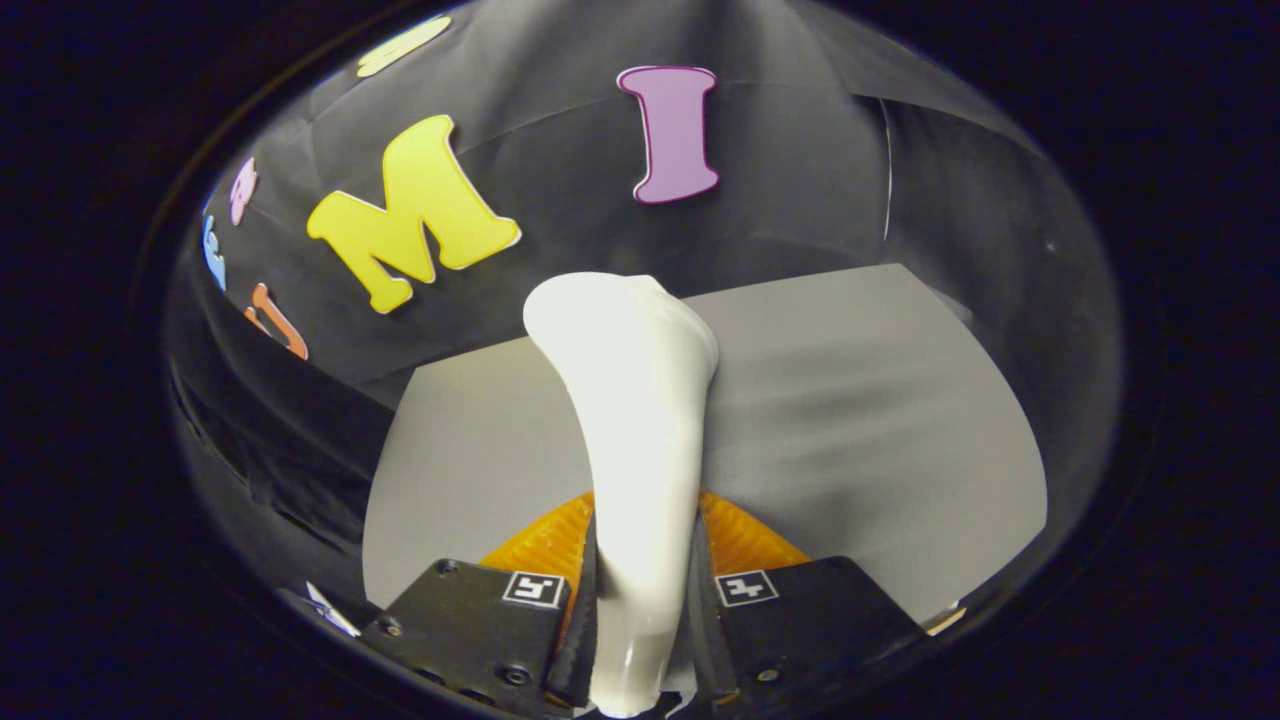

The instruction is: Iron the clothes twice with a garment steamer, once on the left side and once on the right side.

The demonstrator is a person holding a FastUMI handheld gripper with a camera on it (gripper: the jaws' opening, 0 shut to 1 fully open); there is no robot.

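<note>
A white garment steamer (630, 420) stands between my fingers, its handle clamped by both of them and its wide head rising ahead toward the black wall. My gripper (640, 590) is shut on that handle. Beyond and beneath the steamer spreads a grey garment (860, 400), lying flat with soft folds to the right of the steamer head. The steamer hides the strip of cloth directly ahead of the fingers.
The grey cloth ends in an edge at the far side (800, 280) and another on the left (385, 470), where black cloth hangs down. The booth's black wall (780, 170) rises close behind.
</note>
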